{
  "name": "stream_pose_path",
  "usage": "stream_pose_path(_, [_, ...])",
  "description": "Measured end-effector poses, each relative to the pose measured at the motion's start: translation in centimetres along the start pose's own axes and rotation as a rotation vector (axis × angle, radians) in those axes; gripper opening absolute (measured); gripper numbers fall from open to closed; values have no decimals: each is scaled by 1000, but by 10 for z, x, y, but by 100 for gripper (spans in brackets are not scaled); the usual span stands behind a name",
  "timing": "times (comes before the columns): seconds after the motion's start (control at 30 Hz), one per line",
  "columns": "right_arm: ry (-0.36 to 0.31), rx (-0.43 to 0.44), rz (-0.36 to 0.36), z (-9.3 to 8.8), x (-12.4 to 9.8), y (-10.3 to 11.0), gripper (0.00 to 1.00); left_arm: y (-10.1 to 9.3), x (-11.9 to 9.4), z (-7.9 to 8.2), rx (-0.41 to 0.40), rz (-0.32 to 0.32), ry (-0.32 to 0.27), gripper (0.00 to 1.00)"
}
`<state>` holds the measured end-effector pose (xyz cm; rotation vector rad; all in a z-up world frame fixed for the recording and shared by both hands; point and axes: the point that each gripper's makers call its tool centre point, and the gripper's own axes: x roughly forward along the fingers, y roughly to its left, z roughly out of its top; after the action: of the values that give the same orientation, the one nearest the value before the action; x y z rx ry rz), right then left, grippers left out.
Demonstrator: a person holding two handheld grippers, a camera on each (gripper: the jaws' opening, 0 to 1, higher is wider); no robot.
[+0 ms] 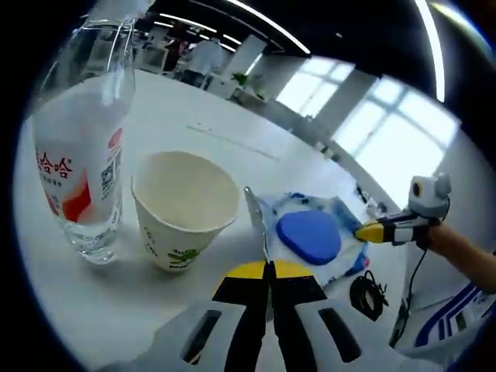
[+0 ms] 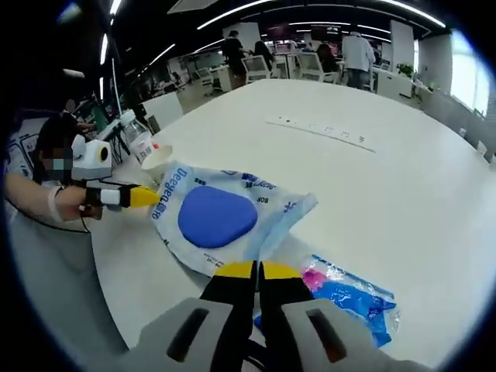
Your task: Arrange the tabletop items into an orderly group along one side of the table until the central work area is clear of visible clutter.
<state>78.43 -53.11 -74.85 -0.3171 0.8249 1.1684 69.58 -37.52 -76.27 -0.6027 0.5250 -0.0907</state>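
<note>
- Left tongs (image 1: pixel 267 260) and right tongs (image 2: pixel 257 267), each clamped on opposite edges of the blue-pad packet (image 2: pixel 225 217), lifted above the bench (image 2: pixel 372 186).
- Paper cup (image 1: pixel 184 209) and water bottle (image 1: pixel 81 155) stand beside it; a small blue wrapper (image 2: pixel 353 294) lies near.

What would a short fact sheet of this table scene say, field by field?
Surface: white table
Bottle: clear water bottle, upright beside paper cup
Pouch: plastic wipes pack with blue lid, held at opposite edges
Left gripper: shut on pack edge
Right gripper: shut on pack edge
Extra: smaller blue-pink packet lying flat
</note>
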Motion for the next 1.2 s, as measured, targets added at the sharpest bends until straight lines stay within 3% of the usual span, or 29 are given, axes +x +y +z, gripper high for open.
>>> stream_pose_path(0.5, [16,27,4,-18,11,15,0,10,1,-2,23,28,9,0])
stream_pose_path(1.2, [22,81,-18,-33,17,13,0,18,7,-17,-18,45,28,0])
